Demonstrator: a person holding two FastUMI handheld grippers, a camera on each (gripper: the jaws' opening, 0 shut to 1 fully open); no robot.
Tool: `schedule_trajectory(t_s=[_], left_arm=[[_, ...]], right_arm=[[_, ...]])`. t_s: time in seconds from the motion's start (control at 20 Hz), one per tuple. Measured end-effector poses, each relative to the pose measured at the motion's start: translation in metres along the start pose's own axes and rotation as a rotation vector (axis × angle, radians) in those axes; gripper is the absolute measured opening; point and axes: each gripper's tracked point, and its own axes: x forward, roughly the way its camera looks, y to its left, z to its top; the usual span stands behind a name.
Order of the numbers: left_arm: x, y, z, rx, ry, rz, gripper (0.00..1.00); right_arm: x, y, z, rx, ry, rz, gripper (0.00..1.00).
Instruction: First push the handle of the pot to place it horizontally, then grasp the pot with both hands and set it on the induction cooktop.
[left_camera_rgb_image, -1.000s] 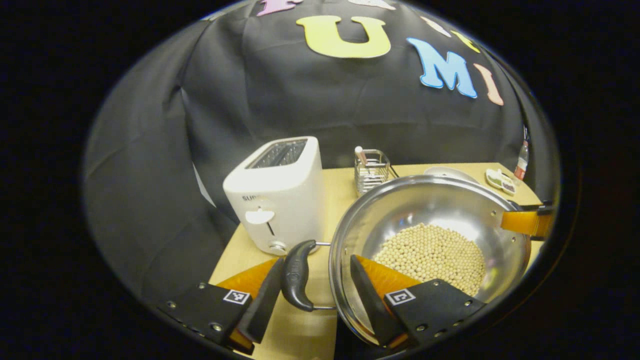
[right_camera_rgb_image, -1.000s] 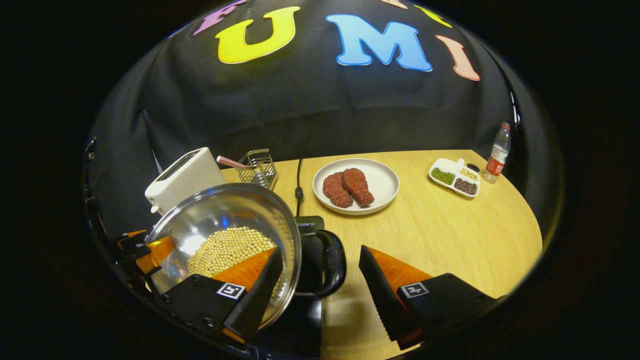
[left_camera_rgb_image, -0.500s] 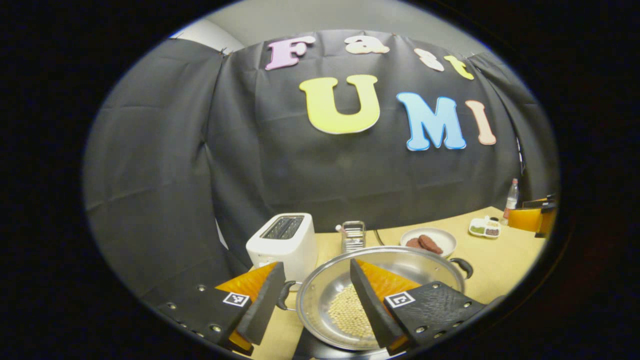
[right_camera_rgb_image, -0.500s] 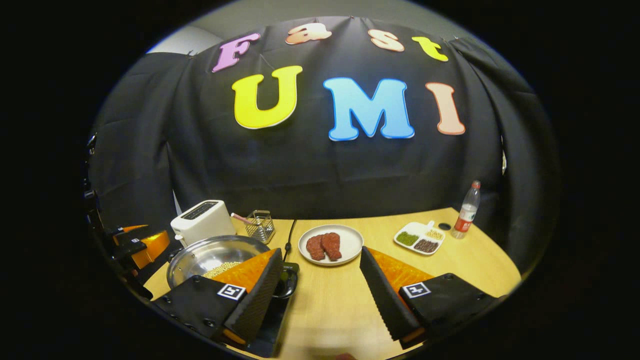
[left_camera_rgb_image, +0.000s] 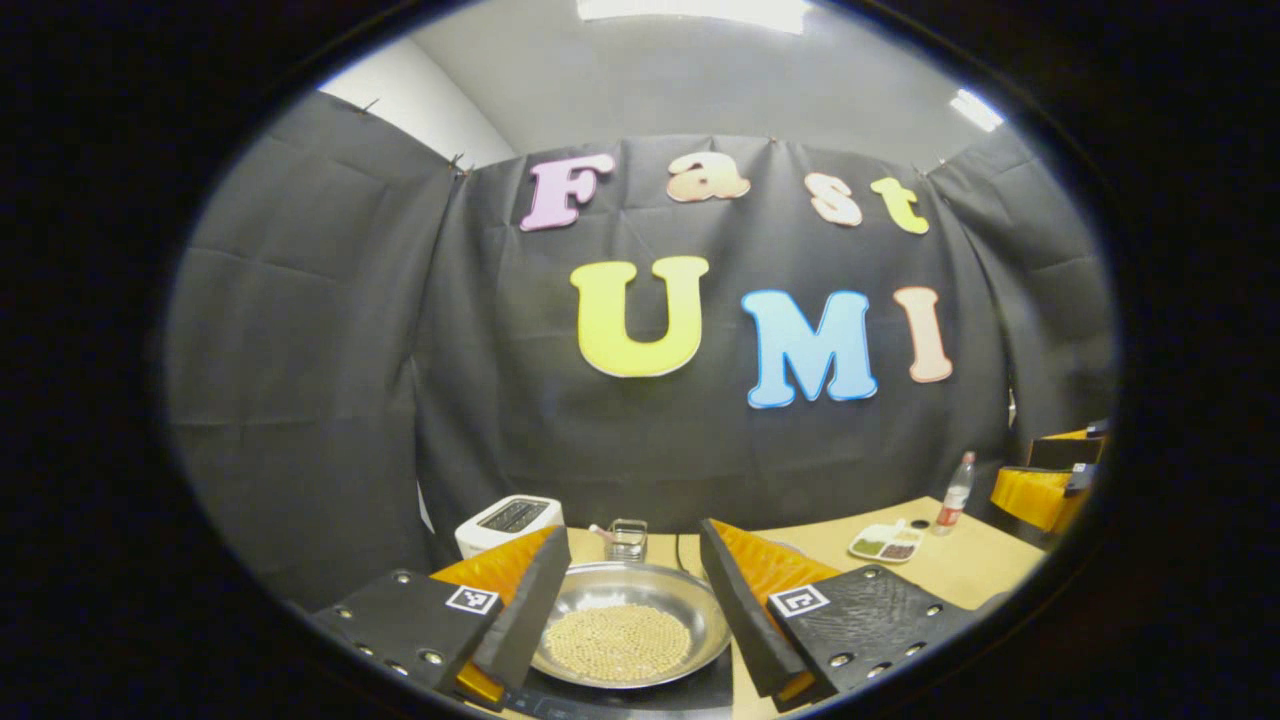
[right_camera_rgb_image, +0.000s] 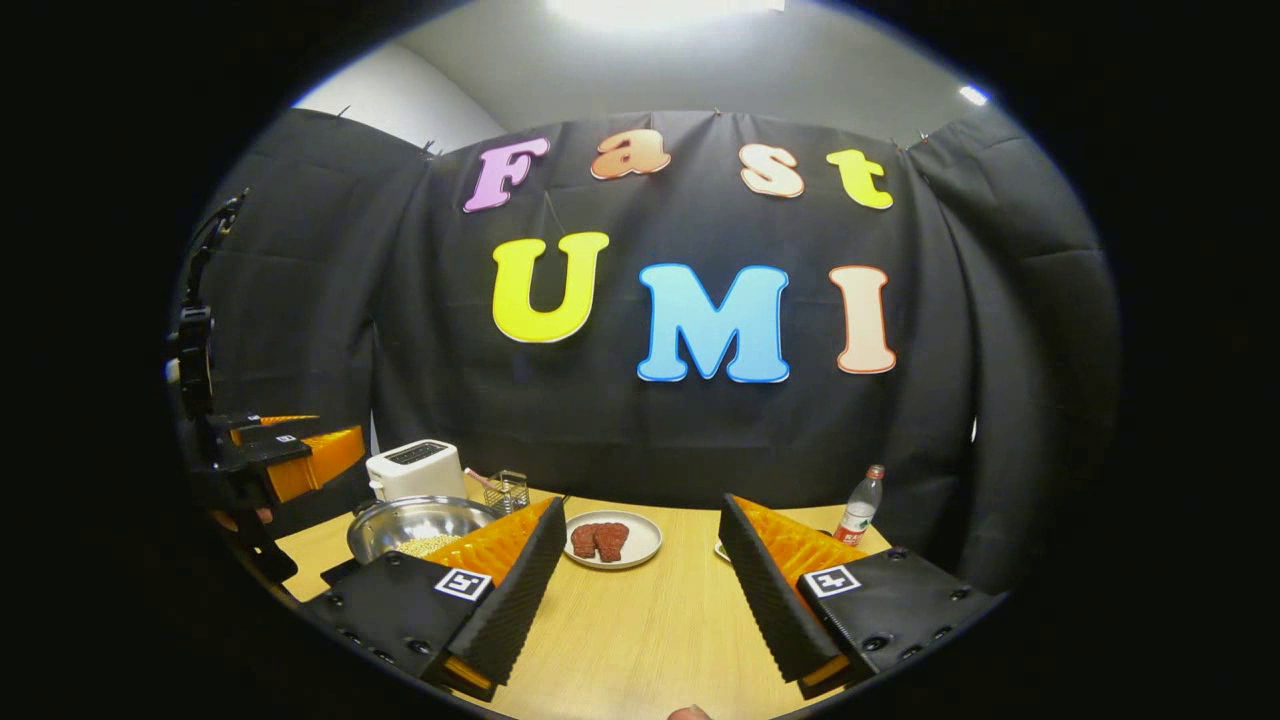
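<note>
Black screw-studded gripper (left_camera_rgb_image: 625, 625) housings — square coded tags, ridged wedge fingers (right_camera_rgb_image: 510, 590).

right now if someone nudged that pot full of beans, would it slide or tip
The pot would probably slide rather than tip: it looks wide and shallow. It sits on the dark cooktop, likely a smooth surface. The loose beans would likely shift, adding weight low down.

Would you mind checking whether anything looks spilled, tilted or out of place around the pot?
Nothing stands out. The pot sits level on the induction cooktop, its beans inside, none visibly on the table.
</note>
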Motion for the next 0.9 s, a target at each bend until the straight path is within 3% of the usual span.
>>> schedule_trajectory(t_s=[0.2,0.4,0.6,0.65,0.85,0.9], left_arm=[[-0.047,-0.037,0.045,0.014,-0.086,0.001,0.79],[-0.087,-0.071,0.067,0.01,-0.116,-0.047,0.79],[-0.124,-0.078,0.077,0.003,-0.134,-0.063,0.79],[-0.132,-0.078,0.081,-0.001,-0.143,-0.066,0.79],[-0.142,-0.075,0.091,-0.012,-0.169,-0.071,0.82],[-0.142,-0.072,0.093,-0.019,-0.176,-0.07,0.79]], right_arm=[[-0.037,-0.034,0.023,-0.005,-0.056,0.011,0.98],[-0.072,-0.058,0.034,-0.011,-0.102,-0.022,0.97],[-0.088,-0.063,0.036,-0.009,-0.111,-0.034,0.97],[-0.088,-0.062,0.038,-0.002,-0.115,-0.033,0.92],[-0.094,-0.064,0.049,0.015,-0.148,-0.068,0.92],[-0.097,-0.064,0.053,0.012,-0.165,-0.075,0.92]])
